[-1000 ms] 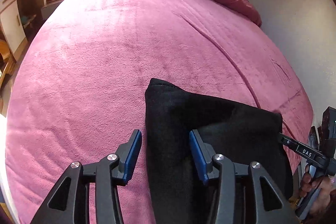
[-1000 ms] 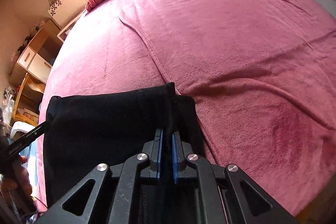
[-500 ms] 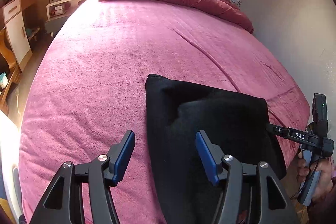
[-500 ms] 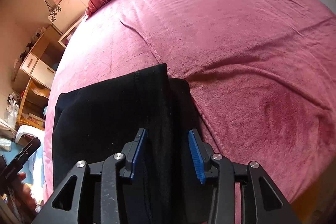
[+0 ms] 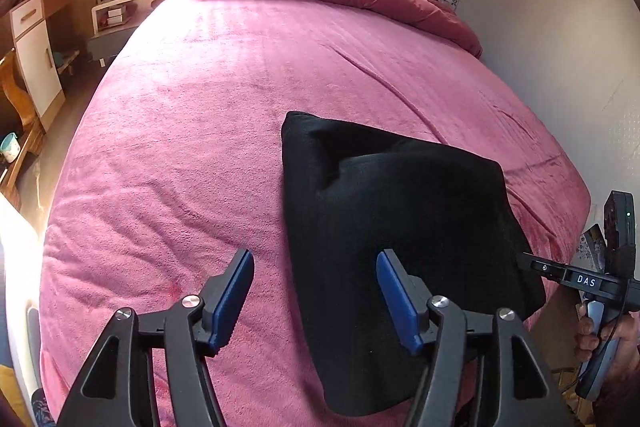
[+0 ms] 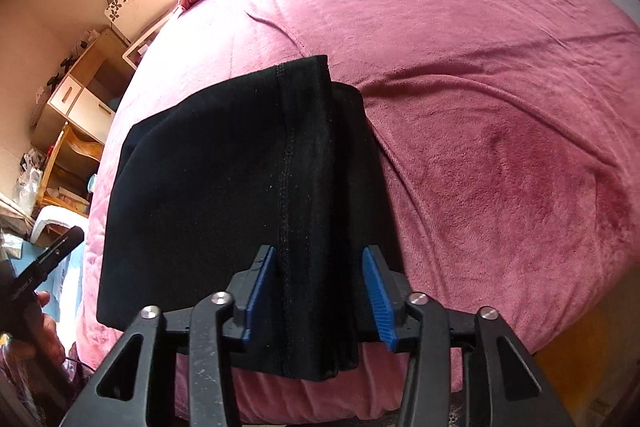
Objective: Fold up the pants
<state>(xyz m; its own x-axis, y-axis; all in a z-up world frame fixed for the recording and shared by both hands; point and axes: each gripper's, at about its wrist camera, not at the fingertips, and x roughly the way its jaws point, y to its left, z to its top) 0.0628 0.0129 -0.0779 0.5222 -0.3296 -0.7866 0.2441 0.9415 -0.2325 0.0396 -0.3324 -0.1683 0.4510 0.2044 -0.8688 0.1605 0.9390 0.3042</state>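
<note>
The black pants lie folded into a thick, squarish bundle on the pink blanket, lower centre-right in the left wrist view, a stitched seam running down the top layer. White letters "DAS" show on the right gripper at that view's right edge. The left gripper has open jaws, just widening, over the bundle's left edge. The right jaws, just narrowing, stand open astride the seam, gripping nothing. Bare blanket spreads beyond.
</note>
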